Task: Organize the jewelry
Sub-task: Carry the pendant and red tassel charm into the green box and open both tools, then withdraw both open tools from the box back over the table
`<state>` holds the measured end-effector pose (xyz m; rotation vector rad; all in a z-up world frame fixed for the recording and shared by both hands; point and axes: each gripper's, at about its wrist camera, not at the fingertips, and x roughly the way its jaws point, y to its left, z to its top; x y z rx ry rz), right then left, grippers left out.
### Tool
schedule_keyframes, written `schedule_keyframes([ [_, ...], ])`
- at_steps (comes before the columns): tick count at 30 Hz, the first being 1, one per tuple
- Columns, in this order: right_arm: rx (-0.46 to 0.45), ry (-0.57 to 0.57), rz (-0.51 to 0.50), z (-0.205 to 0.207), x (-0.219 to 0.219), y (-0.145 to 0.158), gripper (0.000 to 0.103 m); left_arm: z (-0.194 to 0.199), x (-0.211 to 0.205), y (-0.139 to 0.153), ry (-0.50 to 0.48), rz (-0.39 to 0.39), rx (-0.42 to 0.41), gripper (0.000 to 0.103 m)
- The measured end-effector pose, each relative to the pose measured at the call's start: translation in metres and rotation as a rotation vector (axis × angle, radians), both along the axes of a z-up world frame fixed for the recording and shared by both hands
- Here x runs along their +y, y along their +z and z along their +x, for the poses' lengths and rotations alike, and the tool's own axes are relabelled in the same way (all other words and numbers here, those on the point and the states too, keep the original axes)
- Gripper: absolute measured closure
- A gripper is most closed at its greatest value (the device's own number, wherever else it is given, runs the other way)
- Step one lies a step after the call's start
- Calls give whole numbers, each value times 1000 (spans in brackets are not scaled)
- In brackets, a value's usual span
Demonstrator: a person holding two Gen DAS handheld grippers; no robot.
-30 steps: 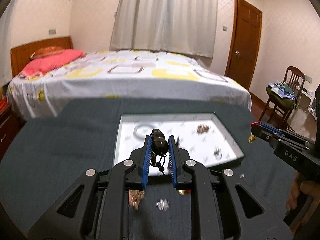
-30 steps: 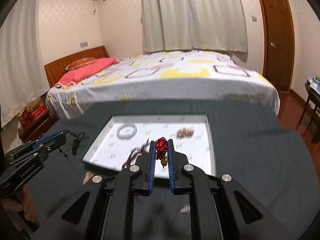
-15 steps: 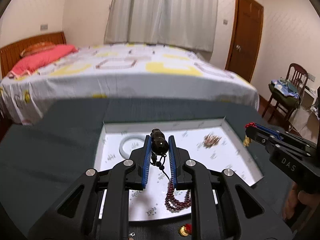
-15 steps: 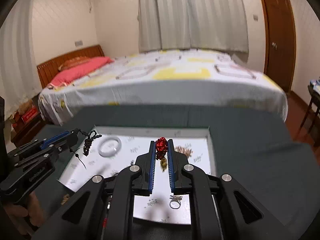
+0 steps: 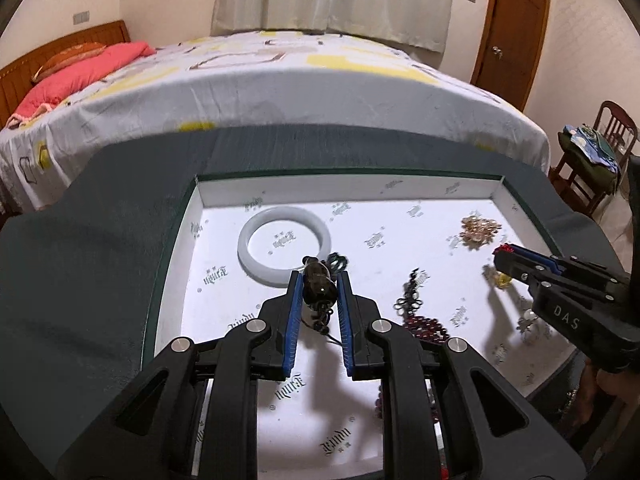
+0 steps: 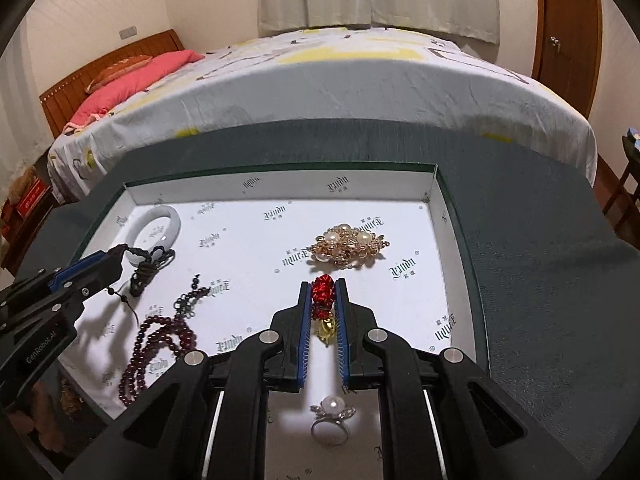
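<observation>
While a bed (image 5: 280, 80) with a patterned sheet fills the far part of the room, a dark-covered desk (image 5: 100, 260) is seen in front of it, and a shallow white tray (image 6: 280, 184) lies on that desk. Above the tray both pairs of tongs are held. The left tongs (image 5: 319, 280) are pinched on a dark brown pendant (image 5: 318, 286), from which a black knotted cord (image 6: 146, 270) hangs over the left part of the tray. The right tongs (image 6: 323, 289) are pinched on a red knotted charm (image 6: 322, 294), with a small gold piece (image 6: 326, 326) dangling below it. A white bangle (image 5: 284, 246) is laid flat at the far left of the tray. A dark red bead string (image 6: 160, 344) is spread at the near left. A gold and pearl brooch (image 6: 350, 246) rests right of centre, far of the right tongs. A pearl ring (image 6: 331, 420) lies near, beneath the right tongs.
</observation>
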<state>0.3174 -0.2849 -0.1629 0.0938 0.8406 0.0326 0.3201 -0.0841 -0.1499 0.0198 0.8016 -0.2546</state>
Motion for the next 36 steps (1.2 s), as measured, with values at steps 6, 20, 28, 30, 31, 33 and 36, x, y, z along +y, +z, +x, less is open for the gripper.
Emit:
schedule_keyframes([
  [6,14,-11,-1,4,-3,-4,87,2,3,-4,1,2,5,73],
  [20,-71,-17,35,-14,-6,21,56,-9,17,12,28,-39,-22,37],
  [28,-140,-23,35,-51,-3,48,55,-44,29,43,44,-56,-88,37],
  [30,-147,-27,30,-62,-2,51,55,-56,30,47,48,-55,-104,37],
  [31,-150,-29,28,-68,-2,52,55,-61,31,49,50,-58,-106,37],
  [33,-155,-34,30,-79,-2,52,55,-74,35,51,58,-71,-108,37],
  [36,-150,-37,32,-94,-1,50,55,-88,37,51,67,-86,-100,37],
])
